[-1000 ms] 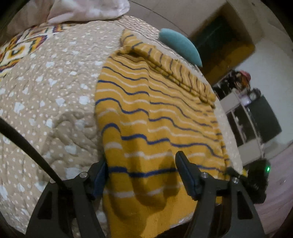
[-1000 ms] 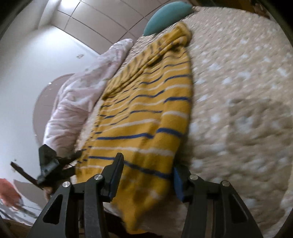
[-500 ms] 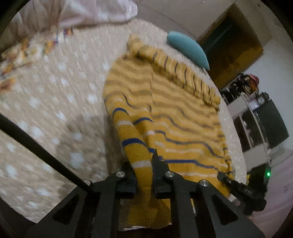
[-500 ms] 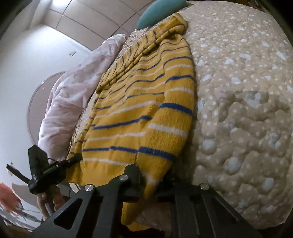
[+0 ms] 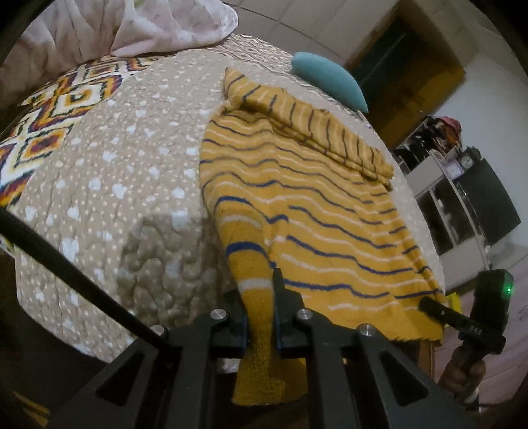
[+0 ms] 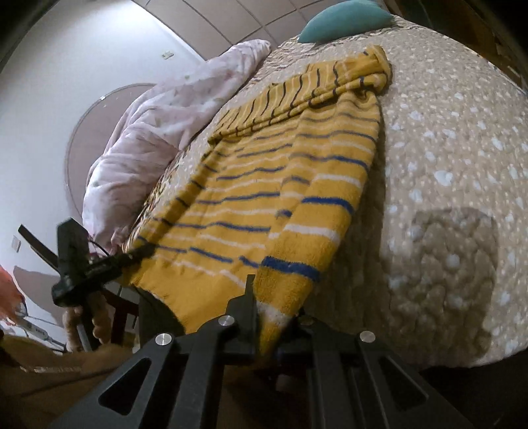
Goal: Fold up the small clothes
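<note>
A yellow sweater with blue and white stripes [image 5: 313, 211] lies flat on the bed, its sleeves folded across the far end. My left gripper [image 5: 259, 297] is shut on the sweater's near left hem corner and lifts it a little. My right gripper [image 6: 274, 303] is shut on the near right hem corner of the sweater [image 6: 280, 184]. The hem hangs over the bed's near edge between them. Each gripper shows in the other's view, the right one in the left wrist view [image 5: 439, 312] and the left one in the right wrist view [image 6: 132, 255].
The bed has a beige dotted quilt [image 5: 115, 171] with a patterned patch at the left [image 5: 49, 122]. A pink duvet [image 5: 132, 26] is bunched at the far left and a teal pillow [image 5: 330, 79] lies beyond the sweater. Shelves and a dark cabinet [image 5: 478, 204] stand at the right.
Both grippers closed from open onto the sweater's near hem corners. They have since lifted the corners slightly, raising folds in the fabric.
</note>
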Demonstrator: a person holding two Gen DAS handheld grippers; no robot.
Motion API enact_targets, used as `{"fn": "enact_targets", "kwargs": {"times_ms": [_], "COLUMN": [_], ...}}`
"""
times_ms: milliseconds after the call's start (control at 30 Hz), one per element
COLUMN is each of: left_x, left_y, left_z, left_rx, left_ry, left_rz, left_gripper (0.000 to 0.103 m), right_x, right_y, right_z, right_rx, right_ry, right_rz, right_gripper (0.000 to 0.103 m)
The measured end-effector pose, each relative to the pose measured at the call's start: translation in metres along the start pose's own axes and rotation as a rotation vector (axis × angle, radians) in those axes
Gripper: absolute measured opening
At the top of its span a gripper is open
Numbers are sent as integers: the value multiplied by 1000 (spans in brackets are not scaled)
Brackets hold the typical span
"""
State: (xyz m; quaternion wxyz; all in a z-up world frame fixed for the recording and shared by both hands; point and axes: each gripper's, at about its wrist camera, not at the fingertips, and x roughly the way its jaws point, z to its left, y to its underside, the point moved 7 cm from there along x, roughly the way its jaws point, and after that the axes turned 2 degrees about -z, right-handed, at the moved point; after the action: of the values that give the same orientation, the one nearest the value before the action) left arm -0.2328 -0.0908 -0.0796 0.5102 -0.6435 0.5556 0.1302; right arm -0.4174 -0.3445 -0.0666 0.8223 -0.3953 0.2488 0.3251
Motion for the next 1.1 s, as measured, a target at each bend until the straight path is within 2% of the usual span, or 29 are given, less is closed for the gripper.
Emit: {"fn": "enact_targets", "kwargs": {"times_ms": [100, 233, 300, 400, 467, 567, 767, 833, 900, 933, 1000, 1100], "left_x": [-1, 6, 15, 39, 58, 90, 130, 147, 162, 167, 176, 178], "left_y": [-21, -79, -120, -175, -200, -218, -233, -246, -263, -269, -282, -292], "left_z": [-6, -19, -26, -36, -37, -35, -31, -27, -15, -10, 0, 5], "left_rx": [10, 5, 7, -6, -26, -53, -47, -100, -207, -253, -357, -413], "left_ry": [20, 44, 35, 32, 15, -8, -1, 20, 75, 100, 153, 198], "left_rz": [-27, -90, -127, -156, -151, -109, -20, 9, 36, 43, 39, 22], "left_gripper": [10, 10, 10, 10, 10, 10, 11, 16, 23, 23, 29, 41], "right_x": [-2, 0, 4, 14, 24, 47, 76, 84, 97, 104, 115, 124], "right_y": [-22, -75, -116, -174, -210, -240, -262, -273, -292, -301, -314, -333], "right_z": [11, 28, 32, 25, 16, 0, -33, -42, -59, -68, -86, -115], "right_rx": [-24, -89, -128, -121, -98, -33, 15, 30, 82, 104, 137, 218], "right_ry": [-14, -6, 32, 67, 94, 113, 145, 134, 129, 137, 185, 232], "right_rz": [-42, -112, -164, -221, -251, -251, -201, -182, -163, -156, -157, -191], "right_gripper": [9, 9, 9, 9, 9, 9, 10, 12, 21, 38, 59, 72]}}
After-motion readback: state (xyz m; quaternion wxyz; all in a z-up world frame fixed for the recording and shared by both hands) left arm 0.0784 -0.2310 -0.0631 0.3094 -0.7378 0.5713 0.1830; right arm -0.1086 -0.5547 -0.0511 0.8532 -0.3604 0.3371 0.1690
